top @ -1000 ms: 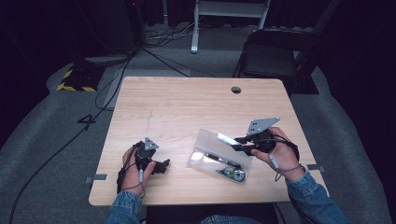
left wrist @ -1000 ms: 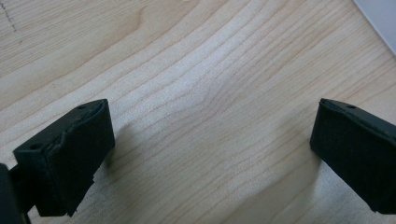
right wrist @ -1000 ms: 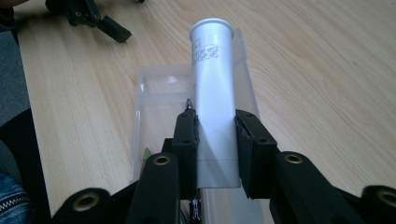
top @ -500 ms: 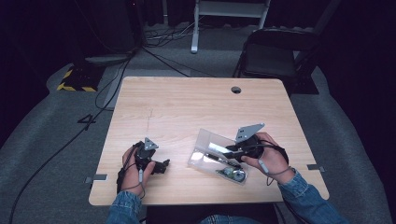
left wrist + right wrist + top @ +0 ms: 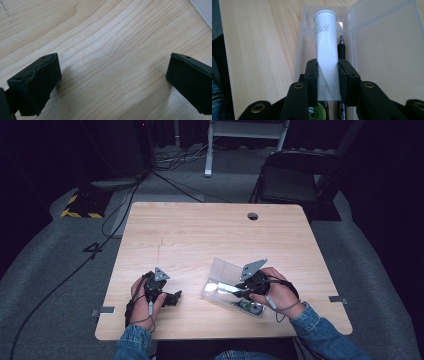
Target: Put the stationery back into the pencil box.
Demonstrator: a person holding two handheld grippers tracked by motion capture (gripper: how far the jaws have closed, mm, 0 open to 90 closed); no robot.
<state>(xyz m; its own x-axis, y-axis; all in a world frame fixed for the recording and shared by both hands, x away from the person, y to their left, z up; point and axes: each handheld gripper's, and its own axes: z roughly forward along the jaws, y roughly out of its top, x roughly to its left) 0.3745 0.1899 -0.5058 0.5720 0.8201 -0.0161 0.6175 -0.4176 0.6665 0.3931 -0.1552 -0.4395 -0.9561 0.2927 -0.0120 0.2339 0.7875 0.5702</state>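
1. I see the white tube (image 5: 325, 50) clamped between my right claw's (image 5: 328, 82) pads, lying lengthwise over the clear plastic box (image 5: 384, 52) near the desk's (image 5: 200, 235) front edge.
2. In the box, a black pen (image 5: 341, 47) lies just beside the tube, and a green roll (image 5: 318, 112) shows below the claw.
3. My left claw (image 5: 112, 82) sits spread wide over bare desk, gripping nothing.

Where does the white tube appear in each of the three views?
High view: the white tube lies low and right of centre, over the clear plastic box, in the right claw.
Left gripper view: not in it.
Right gripper view: the tube stands at centre, clamped between the black jaws.
Shared landmark: the wooden table.
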